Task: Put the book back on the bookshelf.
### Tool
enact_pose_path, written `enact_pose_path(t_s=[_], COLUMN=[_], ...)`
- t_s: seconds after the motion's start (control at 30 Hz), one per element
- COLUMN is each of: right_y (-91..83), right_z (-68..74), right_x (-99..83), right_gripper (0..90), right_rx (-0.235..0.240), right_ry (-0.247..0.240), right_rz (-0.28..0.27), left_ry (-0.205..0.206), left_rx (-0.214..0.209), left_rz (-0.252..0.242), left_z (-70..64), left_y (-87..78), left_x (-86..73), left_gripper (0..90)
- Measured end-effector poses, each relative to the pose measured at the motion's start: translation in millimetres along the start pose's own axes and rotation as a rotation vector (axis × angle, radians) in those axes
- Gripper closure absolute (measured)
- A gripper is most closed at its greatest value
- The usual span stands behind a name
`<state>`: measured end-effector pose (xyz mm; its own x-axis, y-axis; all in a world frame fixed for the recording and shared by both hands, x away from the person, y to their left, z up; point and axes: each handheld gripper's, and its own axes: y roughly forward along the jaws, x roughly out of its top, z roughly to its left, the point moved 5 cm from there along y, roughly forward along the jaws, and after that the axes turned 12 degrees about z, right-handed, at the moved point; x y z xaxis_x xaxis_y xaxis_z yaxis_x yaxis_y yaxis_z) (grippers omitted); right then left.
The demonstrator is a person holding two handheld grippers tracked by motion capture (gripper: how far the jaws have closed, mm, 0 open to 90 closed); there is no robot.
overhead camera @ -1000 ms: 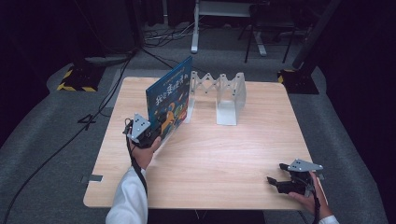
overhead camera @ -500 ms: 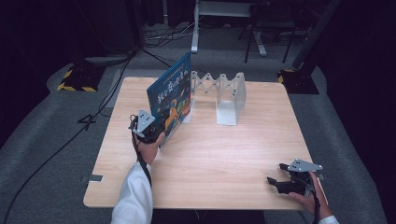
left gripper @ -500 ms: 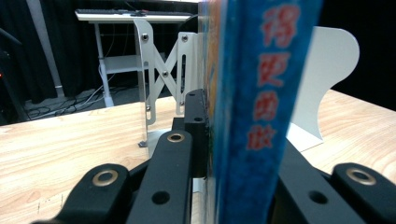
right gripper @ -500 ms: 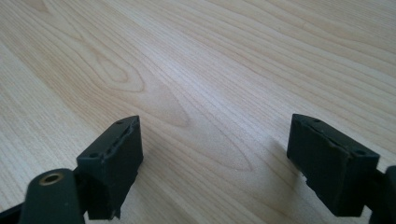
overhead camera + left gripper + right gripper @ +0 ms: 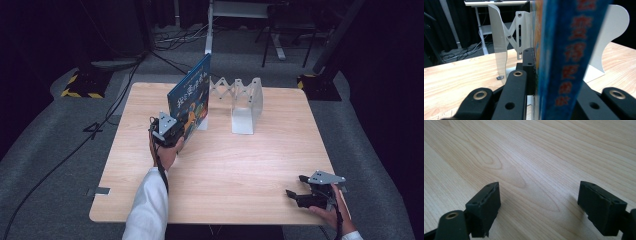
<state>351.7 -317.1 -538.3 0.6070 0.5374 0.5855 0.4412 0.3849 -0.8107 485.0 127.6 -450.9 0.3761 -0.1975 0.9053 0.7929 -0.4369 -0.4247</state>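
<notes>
- The left tongs (image 5: 176,136) grip a blue picture book (image 5: 191,98) by its lower near corner, holding it upright on its bottom edge on the wooden counter (image 5: 240,165) — the cover faces the counter's left side.
- Seen from the left gripper view, the book (image 5: 564,57) runs edge-on between the two black jaws, which are clenched on either face of it.
- Just behind the book stands a white expanding book rack (image 5: 240,100), its scissor links stretched between upright plates; the book's far end sits at the rack's left end, though whether the two touch cannot be told.
- In the left gripper view the rack (image 5: 506,37) rises directly ahead, one curved plate to each side of the book.
- The right tongs (image 5: 300,196) rest low at the counter's near right corner, well apart from the book — jaws spread wide and grasping nothing.
- The right gripper view shows bare wood grain (image 5: 536,157) between those released jaws.
</notes>
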Motion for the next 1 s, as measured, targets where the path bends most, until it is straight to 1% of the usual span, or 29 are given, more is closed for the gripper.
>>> enact_pose_path(t_s=[0.1,0.27,0.3,0.37,0.47,0.53,0.57,0.67,0.7,0.73,0.83,0.9,1.0], right_y=[0.0,0.0,0.0,0.0,0.0,0.0,0.0,0.1,0.1,0.1,0.1,0.1,0.1], right_z=[0.0,0.7,0.8,1.2,1.3,1.4,1.5,1.5,1.5,1.5,1.5,1.6,1.5], right_x=[0.0,-0.1,-0.1,-0.1,-0.1,-0.1,-0.1,-0.1,-0.1,-0.1,-0.1,-0.1,-0.1], right_gripper=[19.0,18.9,18.9,18.9,18.9,18.9,18.9,18.9,18.9,18.9,18.9,19.0,19.1], right_rx=[0.001,0.005,0.006,0.01,0.01,0.011,0.013,0.013,0.013,0.013,0.013,0.013,0.012], right_ry=[-0.001,-0.008,-0.01,-0.012,-0.013,-0.015,-0.017,-0.018,-0.018,-0.017,-0.018,-0.018,-0.019], right_rz=[0.0,0.0,0.0,-0.001,-0.001,-0.001,-0.001,-0.002,-0.001,-0.001,-0.002,-0.001,-0.002], left_ry=[-0.013,-0.022,-0.028,-0.01,-0.008,-0.006,-0.01,-0.018,-0.031,-0.032,-0.072,-0.082,-0.068], left_rx=[0.003,0.032,0.032,0.052,0.06,0.072,0.083,0.091,0.094,0.102,0.093,0.083,0.086], left_rz=[0.004,0.01,0.008,0.006,0.005,0.004,0.003,0.007,0.01,0.016,0.016,0.011,0.016], left_z=[0.6,0.9,0.5,0.4,0.7,0.9,1.7,3.8,4.7,7.0,12.4,15.5,14.4], left_y=[4.8,10.6,11.4,13.9,15.6,17.3,18.6,19.9,20.9,21.2,23.3,24.0,24.1], left_x=[2.4,5.0,5.2,4.8,5.0,5.5,5.9,6.2,6.6,7.0,7.5,7.3,7.5], left_gripper=[82.5,82.2,82.0,81.7,81.3,80.9,80.4,79.4,79.4,78.9,78.5,78.3,78.2])
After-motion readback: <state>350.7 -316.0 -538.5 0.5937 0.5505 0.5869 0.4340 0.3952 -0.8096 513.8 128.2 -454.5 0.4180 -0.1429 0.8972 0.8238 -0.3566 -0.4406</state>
